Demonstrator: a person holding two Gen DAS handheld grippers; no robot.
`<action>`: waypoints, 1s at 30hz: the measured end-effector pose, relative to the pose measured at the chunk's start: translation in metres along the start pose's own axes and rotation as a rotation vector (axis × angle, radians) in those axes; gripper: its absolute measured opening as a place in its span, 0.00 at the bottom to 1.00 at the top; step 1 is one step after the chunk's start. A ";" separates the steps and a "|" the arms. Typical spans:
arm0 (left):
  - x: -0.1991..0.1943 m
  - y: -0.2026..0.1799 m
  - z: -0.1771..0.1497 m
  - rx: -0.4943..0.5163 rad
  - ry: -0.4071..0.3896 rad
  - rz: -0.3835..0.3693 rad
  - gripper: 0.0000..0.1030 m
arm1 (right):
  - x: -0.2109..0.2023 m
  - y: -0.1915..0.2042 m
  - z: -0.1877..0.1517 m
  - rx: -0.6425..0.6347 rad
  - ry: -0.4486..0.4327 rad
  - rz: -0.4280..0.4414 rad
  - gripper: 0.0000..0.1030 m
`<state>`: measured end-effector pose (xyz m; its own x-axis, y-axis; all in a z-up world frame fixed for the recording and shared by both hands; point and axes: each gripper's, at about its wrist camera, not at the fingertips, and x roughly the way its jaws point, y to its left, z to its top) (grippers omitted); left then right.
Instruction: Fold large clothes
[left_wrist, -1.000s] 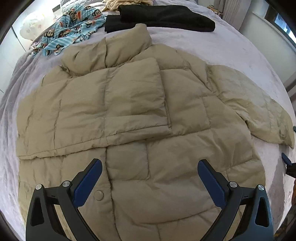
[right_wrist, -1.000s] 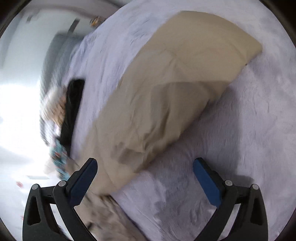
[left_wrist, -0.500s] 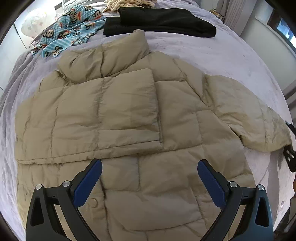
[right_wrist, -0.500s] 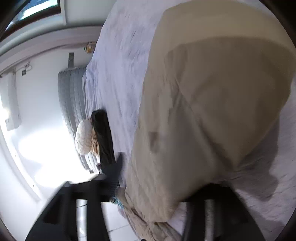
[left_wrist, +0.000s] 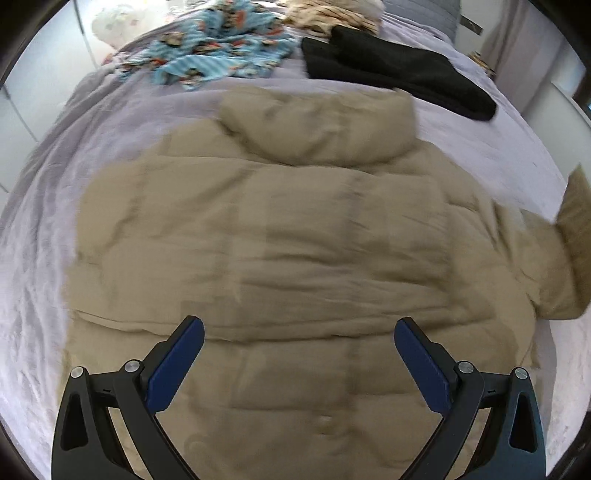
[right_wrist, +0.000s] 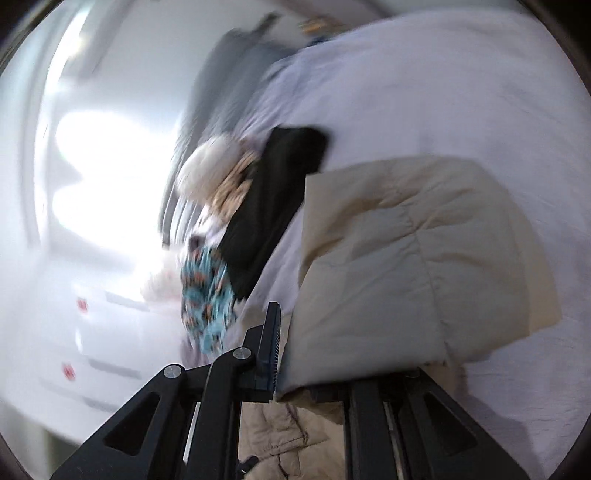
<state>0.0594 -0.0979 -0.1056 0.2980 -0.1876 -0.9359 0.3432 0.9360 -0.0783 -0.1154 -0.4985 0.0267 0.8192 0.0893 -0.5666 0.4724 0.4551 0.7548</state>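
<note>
Between wide-apart left gripper (left_wrist: 299, 334) fingers: tan puffer jacket (left_wrist: 295, 240), light, soft, slippery; best held at cuff, as right gripper (right_wrist: 314, 354), clamped on sleeve (right_wrist: 406, 258).

Landmark: tan puffer jacket (left_wrist: 295, 240), spread across most of the bed (left_wrist: 37, 258).

Left of the jacket: a bare strip of lavender cover, passable. Right of its collar: bare cover, passable as far as the raised sleeve (right_wrist: 406, 258), which blocks the jacket's right edge.

Beyond the collar: a black folded garment (left_wrist: 399, 70) lies just past it, a blue patterned cloth (left_wrist: 218, 55) sits further left, and a striped tan item (left_wrist: 325, 18) lies behind both. The far edge is obstructed.

Left gripper (left_wrist: 299, 339) fingers are spread wide above the jacket's lower half, nothing between them.
</note>
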 end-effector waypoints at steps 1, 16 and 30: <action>0.000 0.010 0.001 -0.007 -0.007 0.007 1.00 | 0.012 0.019 -0.005 -0.054 0.016 -0.003 0.13; 0.020 0.099 0.016 -0.061 -0.058 0.088 1.00 | 0.212 0.112 -0.197 -0.538 0.440 -0.230 0.13; 0.033 0.087 0.039 -0.074 -0.072 -0.025 1.00 | 0.148 0.063 -0.136 -0.132 0.273 -0.164 0.79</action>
<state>0.1332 -0.0344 -0.1296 0.3541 -0.2292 -0.9067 0.2856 0.9497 -0.1286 -0.0087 -0.3360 -0.0545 0.6100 0.2314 -0.7579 0.5299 0.5920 0.6072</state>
